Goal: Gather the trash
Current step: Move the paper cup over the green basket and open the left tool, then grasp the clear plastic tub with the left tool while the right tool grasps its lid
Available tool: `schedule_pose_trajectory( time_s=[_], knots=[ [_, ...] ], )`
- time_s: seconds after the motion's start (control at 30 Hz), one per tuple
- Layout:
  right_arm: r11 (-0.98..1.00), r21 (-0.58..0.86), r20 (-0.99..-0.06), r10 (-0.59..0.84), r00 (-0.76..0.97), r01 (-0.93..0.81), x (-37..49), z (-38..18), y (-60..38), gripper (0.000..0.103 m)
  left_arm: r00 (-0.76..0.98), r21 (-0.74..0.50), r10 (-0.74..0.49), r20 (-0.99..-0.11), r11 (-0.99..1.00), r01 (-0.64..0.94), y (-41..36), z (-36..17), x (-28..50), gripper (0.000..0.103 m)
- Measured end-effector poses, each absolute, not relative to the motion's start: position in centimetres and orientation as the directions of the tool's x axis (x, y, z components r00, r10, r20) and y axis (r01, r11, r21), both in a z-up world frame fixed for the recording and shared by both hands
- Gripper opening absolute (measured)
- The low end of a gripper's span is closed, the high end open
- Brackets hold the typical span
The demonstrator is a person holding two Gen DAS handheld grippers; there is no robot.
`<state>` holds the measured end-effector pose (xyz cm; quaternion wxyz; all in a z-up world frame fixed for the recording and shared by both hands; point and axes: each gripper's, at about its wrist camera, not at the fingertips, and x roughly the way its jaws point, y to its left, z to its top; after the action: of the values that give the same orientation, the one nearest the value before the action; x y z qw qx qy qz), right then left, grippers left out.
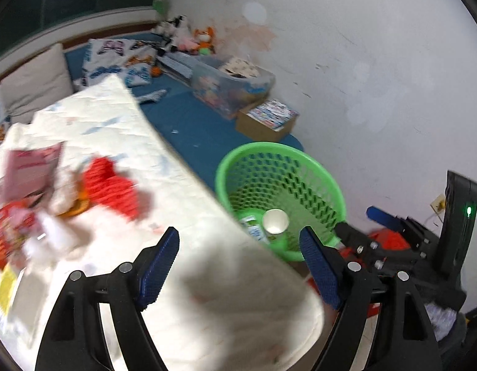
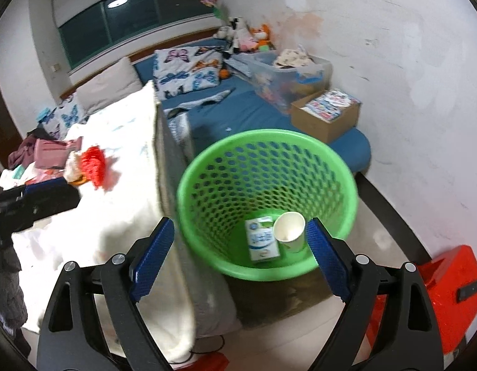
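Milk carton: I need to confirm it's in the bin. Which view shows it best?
The right wrist view: the carton lies face up on the green bin's floor beside the paper cup. The left wrist view shows only a sliver of the carton, cut off by the bedding.

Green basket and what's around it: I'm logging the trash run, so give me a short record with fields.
basket: green basket, upright on the floor beside the bed
inside: milk carton and paper cup
on bed: red crumpled thing, pink packet, other litter, blurred
left gripper: jaws open, nothing between
right gripper: jaws open, nothing between
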<state>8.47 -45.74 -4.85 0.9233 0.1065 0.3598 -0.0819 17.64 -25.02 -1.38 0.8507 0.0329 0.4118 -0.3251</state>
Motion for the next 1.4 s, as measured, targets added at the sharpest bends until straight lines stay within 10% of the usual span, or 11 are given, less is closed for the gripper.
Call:
schedule_pose_trajectory(
  time_s=[1.4],
  knots=[
    [0.991,0.132,-0.720,0.122,0.683,-0.038,10.3,-6.2,-33.0,0.090,0.451,-0.194,-0.489,-0.747,0.808,0.556,-8.8,-8.4,18.1,0.082]
  ],
)
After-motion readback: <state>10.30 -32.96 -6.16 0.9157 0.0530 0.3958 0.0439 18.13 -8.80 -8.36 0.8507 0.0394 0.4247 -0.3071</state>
